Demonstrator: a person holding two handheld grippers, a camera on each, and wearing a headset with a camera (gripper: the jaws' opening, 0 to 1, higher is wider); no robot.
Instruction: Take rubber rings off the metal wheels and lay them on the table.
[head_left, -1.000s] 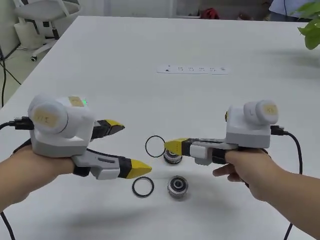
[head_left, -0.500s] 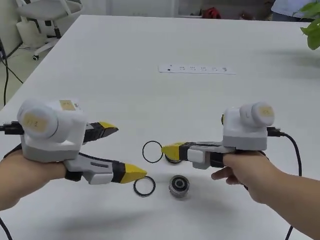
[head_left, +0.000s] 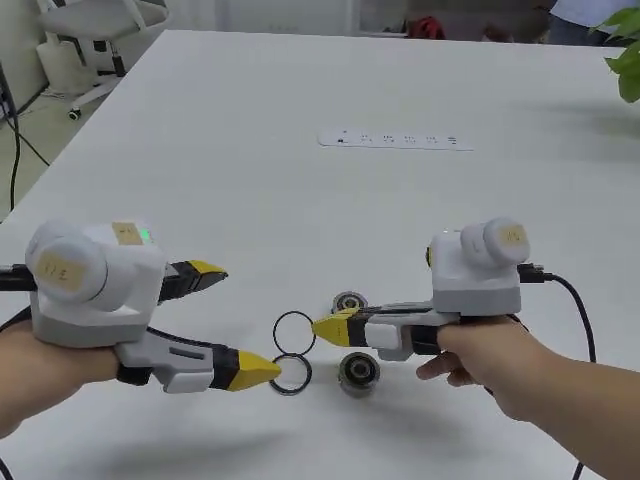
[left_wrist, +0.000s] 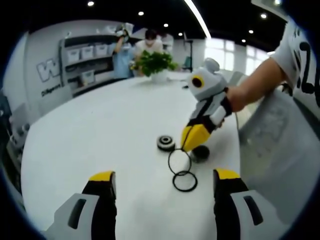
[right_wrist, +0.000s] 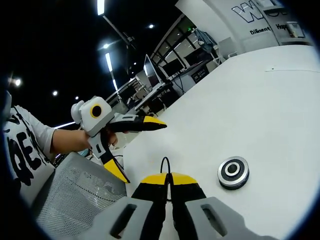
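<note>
My left gripper (head_left: 240, 320): fingers (left_wrist: 102, 182) wide, empty; my right gripper (head_left: 325, 328): fingers closed on one ring (head_left: 295, 333), at its rim; second ring (head_left: 290, 373) flat on the surface (head_left: 300, 180), beside the near wheel (head_left: 358, 370); far wheel (head_left: 349, 302) just beyond my right fingers

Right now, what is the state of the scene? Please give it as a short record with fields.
left tongs: open, holding nothing
right tongs: shut on held ring
held ring: thin, black, off both wheels
loose ring: flat on table, close to the lower left tip
far wheel: on table, just beyond right tongs
near wheel: on table, beside loose ring
table: white
</note>
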